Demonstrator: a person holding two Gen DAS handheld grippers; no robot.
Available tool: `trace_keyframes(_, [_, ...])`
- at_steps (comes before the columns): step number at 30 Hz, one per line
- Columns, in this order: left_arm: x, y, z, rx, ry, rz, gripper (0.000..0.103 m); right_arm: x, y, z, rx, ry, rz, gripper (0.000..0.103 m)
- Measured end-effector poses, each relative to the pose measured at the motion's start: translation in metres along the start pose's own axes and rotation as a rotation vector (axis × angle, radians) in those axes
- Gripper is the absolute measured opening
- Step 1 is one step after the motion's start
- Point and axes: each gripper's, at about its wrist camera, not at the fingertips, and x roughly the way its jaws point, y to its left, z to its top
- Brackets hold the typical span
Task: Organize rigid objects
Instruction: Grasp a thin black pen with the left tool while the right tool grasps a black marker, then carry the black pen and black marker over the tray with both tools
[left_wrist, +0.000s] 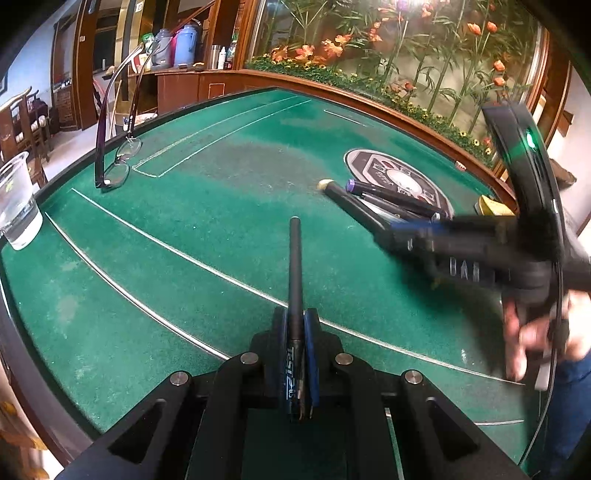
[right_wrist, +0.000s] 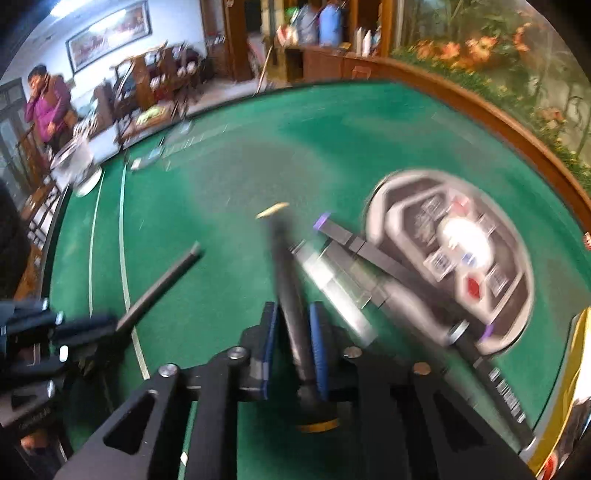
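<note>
My left gripper (left_wrist: 295, 317) is shut on a slim black pen (left_wrist: 295, 266) that points away over the green felt table (left_wrist: 207, 229). In the right wrist view that gripper (right_wrist: 110, 321) and the pen (right_wrist: 162, 280) show at the left. My right gripper (right_wrist: 291, 325) is shut on a dark marker with a yellow end (right_wrist: 286, 266), its blue pads (right_wrist: 317, 332) on either side. The marker rests in a pile with a purple-capped marker (right_wrist: 343, 236) and other pens. In the left wrist view the right gripper (left_wrist: 384, 232) is blurred over the pile (left_wrist: 388, 195).
A round grey printed disc (left_wrist: 406, 173) lies behind the pile. A pair of glasses (left_wrist: 118, 158) stands at the far left, a clear plastic cup of water (left_wrist: 18, 206) by the left edge, a yellow box (left_wrist: 495, 208) at the right rim. A person (right_wrist: 48, 107) stands far back.
</note>
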Motion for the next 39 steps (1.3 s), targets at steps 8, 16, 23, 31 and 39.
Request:
trace_keyframes(8, [0.004,-0.008,0.004,0.035,0.018,0.04,0.01,-0.006,0.011,-0.014,0.1,-0.053,-0.031,0.015])
trace_keyframes(16, [0.005,-0.005,0.007,0.022,0.026,0.026,0.009,-0.036,0.007,-0.036,0.198,-0.082,0.055,0.014])
trace_keyframes(23, [-0.008,-0.013,0.017,-0.008,0.006,-0.038,0.009,-0.086,-0.018,-0.068,0.29,-0.202,0.101,0.014])
trace_keyframes(31, [-0.017,-0.062,0.032,0.063,-0.009,-0.112,0.009,-0.135,-0.081,-0.105,0.457,-0.339,0.073,0.014])
trace_keyframes(39, [-0.032,-0.146,0.048,0.168,-0.019,-0.248,0.009,-0.183,-0.152,-0.146,0.687,-0.478,-0.021,0.014])
